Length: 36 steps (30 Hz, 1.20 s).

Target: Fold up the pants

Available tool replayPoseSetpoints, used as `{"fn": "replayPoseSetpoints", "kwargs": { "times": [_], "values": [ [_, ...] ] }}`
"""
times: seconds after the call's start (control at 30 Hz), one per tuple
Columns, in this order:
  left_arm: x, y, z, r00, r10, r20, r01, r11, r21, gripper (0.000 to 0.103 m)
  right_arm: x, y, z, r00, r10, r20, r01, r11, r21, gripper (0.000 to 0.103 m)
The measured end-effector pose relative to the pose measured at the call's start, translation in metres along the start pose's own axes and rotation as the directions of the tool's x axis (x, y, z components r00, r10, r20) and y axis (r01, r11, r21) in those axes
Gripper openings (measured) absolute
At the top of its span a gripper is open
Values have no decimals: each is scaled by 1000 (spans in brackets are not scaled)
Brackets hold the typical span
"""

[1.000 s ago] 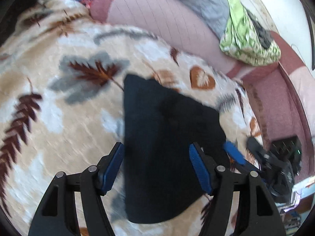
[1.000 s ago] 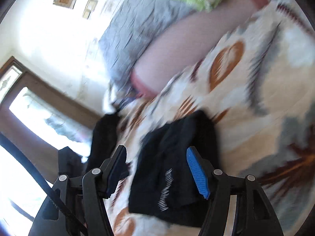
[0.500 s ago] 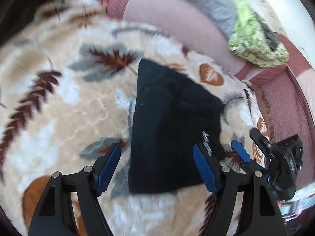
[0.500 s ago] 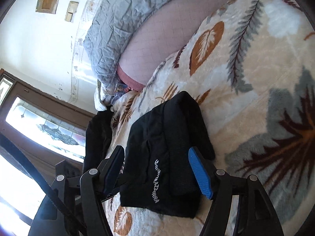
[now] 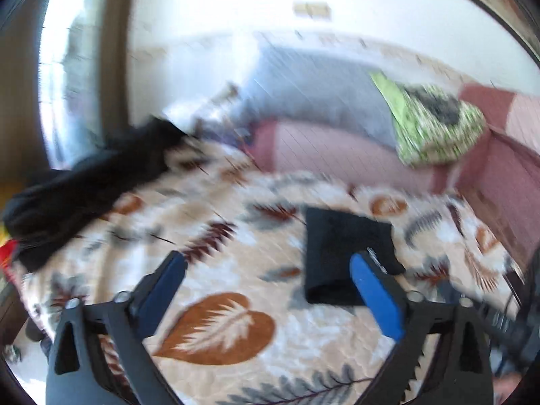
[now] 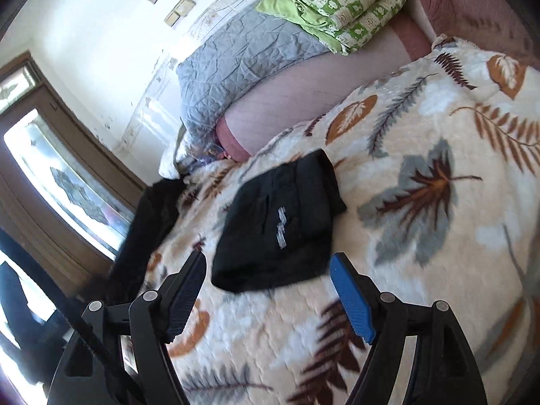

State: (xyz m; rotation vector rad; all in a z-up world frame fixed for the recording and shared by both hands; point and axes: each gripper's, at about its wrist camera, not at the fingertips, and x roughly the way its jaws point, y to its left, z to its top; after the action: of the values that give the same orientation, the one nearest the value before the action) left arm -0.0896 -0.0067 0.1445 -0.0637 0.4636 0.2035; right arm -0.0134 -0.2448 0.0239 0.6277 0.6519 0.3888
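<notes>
A: Where are the folded pants seen?

B: Flat on the leaf-print blanket, at twelve o'clock from the right gripper; in the left wrist view they lie at one o'clock, partly behind the right-hand finger of the left gripper.

A: How are the jaws set?

B: Both pairs are opening, spread wide, with nothing gripped.

A: Which edges bound the open room?

B: A pink bolster at twelve o'clock; dark clothing along the blanket's edge at ten o'clock. Bare blanket is left toward three o'clock.
</notes>
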Motion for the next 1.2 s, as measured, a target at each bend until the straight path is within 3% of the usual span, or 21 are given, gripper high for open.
{"fn": "replayPoseSetpoints", "kwargs": {
  "times": [0.07,0.17,0.37,0.43,0.57,0.67,0.8,0.97,1.2],
  "values": [
    [-25,4,-5,990,95,100,-96,995,-3,103,-9,5,-18,999,-40,0,40,998,-42,81],
    [-55,4,-11,969,137,206,-144,989,20,103,-21,14,-40,994,-109,26,111,989,-99,81],
    [-80,-1,-12,960,4,280,-25,997,71,103,-28,28,-69,981,-188,43,193,958,-211,81],
    [-77,-5,-13,969,-33,246,18,998,60,103,-27,32,-73,975,-217,46,222,942,-251,81],
    [-50,-14,-24,992,-106,62,102,993,67,103,-29,36,-77,963,-260,72,269,919,-288,82],
    [-27,-25,-40,994,-89,-69,96,991,95,103,-29,33,-77,956,-285,72,294,913,-283,83],
    [-5,-31,-57,984,-37,-176,62,989,134,103,-26,26,-75,947,-314,62,319,911,-262,83],
    [17,-29,-69,951,-37,-305,76,990,117,103,-22,18,-74,942,-333,42,333,911,-243,84],
    [30,-30,-78,930,-36,-365,86,989,124,103,-16,22,-77,937,-347,41,344,898,-274,84]
  ]
}}
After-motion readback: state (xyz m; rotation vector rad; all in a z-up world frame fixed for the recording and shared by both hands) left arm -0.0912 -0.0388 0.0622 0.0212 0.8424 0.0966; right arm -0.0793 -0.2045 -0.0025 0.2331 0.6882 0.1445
